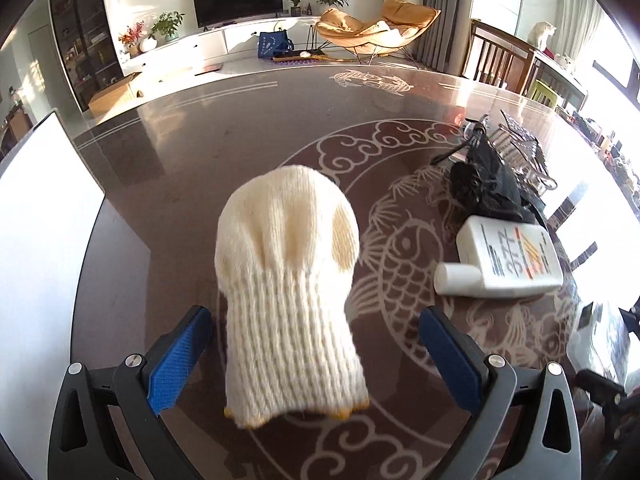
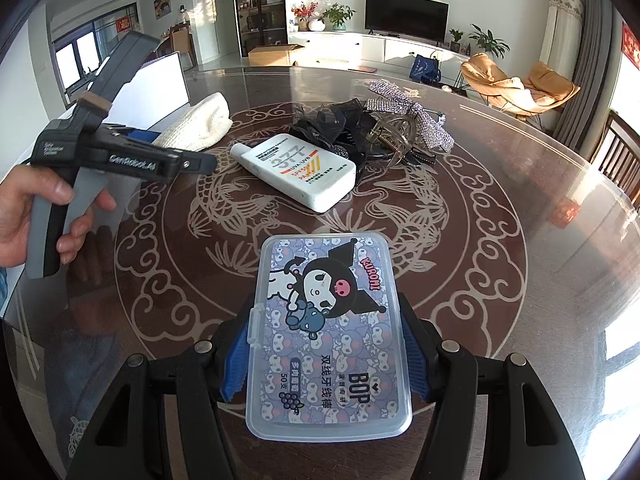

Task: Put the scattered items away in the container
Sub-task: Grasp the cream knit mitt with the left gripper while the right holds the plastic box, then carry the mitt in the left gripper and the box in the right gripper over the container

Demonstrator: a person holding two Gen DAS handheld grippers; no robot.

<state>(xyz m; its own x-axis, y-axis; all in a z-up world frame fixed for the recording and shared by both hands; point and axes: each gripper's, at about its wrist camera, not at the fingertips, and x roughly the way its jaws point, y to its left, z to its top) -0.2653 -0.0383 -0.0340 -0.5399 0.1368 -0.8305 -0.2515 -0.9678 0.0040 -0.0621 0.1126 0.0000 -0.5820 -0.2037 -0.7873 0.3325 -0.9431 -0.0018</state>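
Jaws: right on floss box point(image 2: 326, 336)

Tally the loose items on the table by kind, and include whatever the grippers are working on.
Knit glove, lying between the open fingers of the left gripper: 1
Sunscreen bottle: 1
Floss pick box, clamped in the right gripper: 1
Black mesh hair accessory: 1
Clear claw clip: 1
Rhinestone bow: 1
Total: 6
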